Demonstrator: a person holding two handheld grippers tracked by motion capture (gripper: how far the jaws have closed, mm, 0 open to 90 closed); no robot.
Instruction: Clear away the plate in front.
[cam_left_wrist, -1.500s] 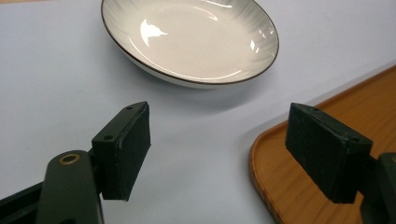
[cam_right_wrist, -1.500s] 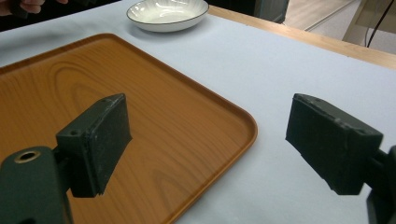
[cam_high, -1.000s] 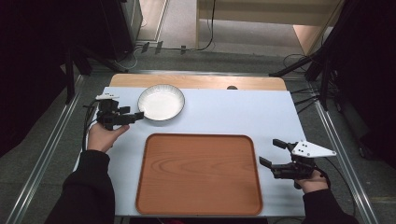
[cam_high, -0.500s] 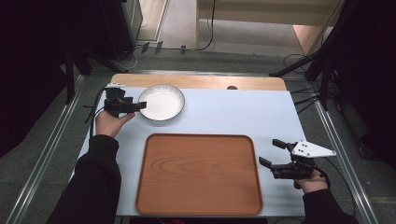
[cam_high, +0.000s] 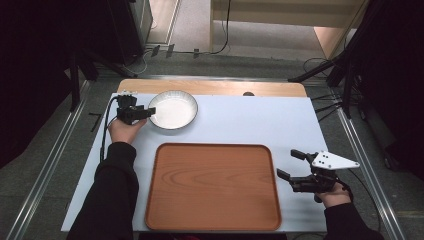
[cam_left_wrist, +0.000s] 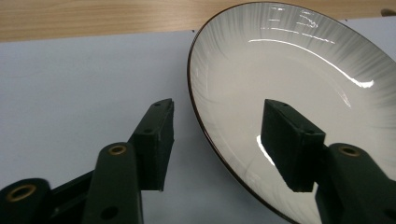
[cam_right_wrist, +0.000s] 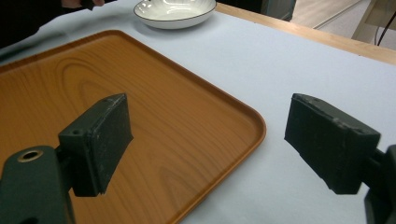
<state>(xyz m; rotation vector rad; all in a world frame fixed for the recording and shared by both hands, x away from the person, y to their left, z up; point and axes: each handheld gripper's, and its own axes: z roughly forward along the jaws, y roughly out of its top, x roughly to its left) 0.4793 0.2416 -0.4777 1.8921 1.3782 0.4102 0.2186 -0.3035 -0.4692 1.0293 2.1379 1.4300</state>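
A: Surface? Room?
B: Pale sheet over wooden counter (cam_high: 210, 88); dark room, cables on the floor.
A: Plate (cam_high: 173, 110)?
B: Far left. Left gripper (cam_left_wrist: 217, 140) jaws closing astride its rim, untouched. Right gripper (cam_right_wrist: 212, 149) jaws wide, empty.

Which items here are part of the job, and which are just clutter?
In play:
- white plate, its rim between the jaws of the left gripper, which have just been closing; pads not yet on it
- wooden tray, bare, in front of the plate

Lying about:
- right gripper, open, idle beside the tray
- cables on the floor beyond the table
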